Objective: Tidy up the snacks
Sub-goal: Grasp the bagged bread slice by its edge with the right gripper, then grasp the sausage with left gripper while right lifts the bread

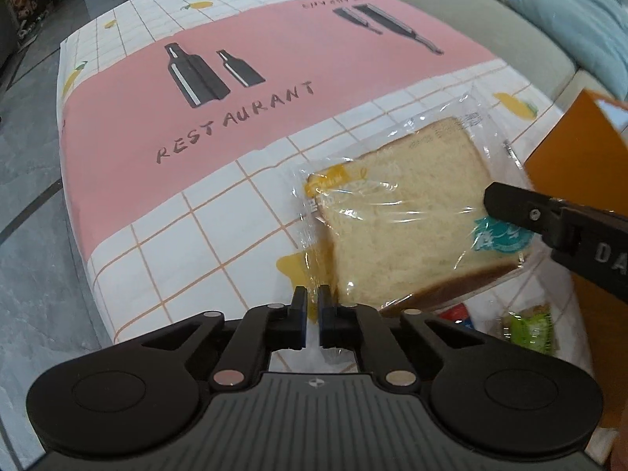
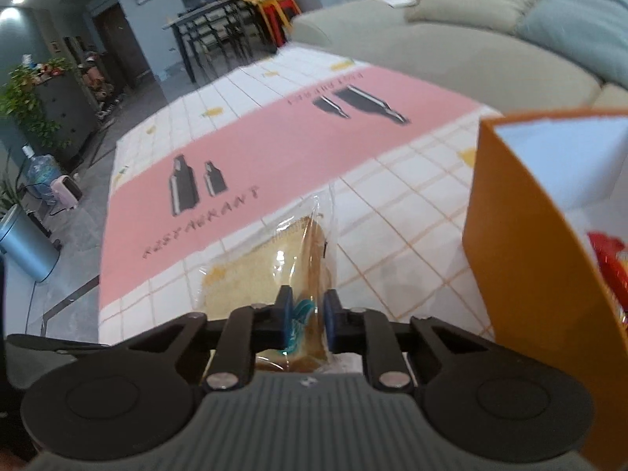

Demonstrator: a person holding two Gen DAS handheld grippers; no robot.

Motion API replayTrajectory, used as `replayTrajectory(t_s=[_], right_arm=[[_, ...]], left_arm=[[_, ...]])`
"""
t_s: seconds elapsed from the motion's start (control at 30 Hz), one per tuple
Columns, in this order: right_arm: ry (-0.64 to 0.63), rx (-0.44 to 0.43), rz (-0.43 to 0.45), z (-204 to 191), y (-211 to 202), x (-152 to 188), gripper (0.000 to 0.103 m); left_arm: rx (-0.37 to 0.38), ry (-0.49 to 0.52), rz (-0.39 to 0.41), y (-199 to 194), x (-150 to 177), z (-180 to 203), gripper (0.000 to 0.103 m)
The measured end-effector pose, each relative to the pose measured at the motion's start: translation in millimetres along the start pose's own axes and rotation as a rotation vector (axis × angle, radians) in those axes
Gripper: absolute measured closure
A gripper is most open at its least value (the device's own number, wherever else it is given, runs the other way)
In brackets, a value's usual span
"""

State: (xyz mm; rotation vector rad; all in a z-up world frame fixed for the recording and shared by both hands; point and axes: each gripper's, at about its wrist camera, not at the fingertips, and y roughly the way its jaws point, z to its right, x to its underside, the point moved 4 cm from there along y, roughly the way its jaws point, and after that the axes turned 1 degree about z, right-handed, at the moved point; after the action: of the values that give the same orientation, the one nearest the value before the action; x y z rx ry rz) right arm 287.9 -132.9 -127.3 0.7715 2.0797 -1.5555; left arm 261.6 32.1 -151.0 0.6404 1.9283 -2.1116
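A slice of bread in a clear wrapper hangs tilted above the tablecloth, held from two sides. My left gripper is shut on the wrapper's thin plastic edge at the packet's lower left corner. My right gripper comes in from the right and pinches the packet by its teal label. In the right wrist view the bread packet stands edge-on between the blue pads of the right gripper, which press on it. An open orange box stands just right of the packet.
The pink and white "RESTAURANT" tablecloth covers the table. A red snack packet lies inside the orange box. A green packet and a red one lie under the bread. A grey sofa runs behind the table.
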Motion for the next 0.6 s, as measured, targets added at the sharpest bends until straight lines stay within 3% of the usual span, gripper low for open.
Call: replayTrajectory(t_s=[0.07, 0.13, 0.3, 0.43, 0.6], right_arm=[[-0.014, -0.004, 0.008, -3.6, -3.8, -2.4, 0.094], [-0.037, -0.004, 0.029, -7.3, -10.4, -4.7, 0.095], [-0.092, -0.008, 0.069, -14.3, -29.2, -9.2, 0.097], [-0.121, -0.005, 0.103, -15.2, -48.2, -15.0, 0.098], [-0.158, 0.007, 0.142, -8.8, -79.8, -15.2, 0.098]], left_arm=[[-0.009, 0.013, 0.026, -12.7, 1.3, -0.7, 0.083], [-0.021, 0.025, 0.042, -25.5, 2.6, -1.5, 0.080], [0.028, 0.066, 0.064, -55.8, 10.9, -1.2, 0.060], [0.041, 0.193, 0.067, -67.9, 22.0, 9.4, 0.053], [0.016, 0.461, 0.055, -66.9, 38.4, 33.4, 0.049]])
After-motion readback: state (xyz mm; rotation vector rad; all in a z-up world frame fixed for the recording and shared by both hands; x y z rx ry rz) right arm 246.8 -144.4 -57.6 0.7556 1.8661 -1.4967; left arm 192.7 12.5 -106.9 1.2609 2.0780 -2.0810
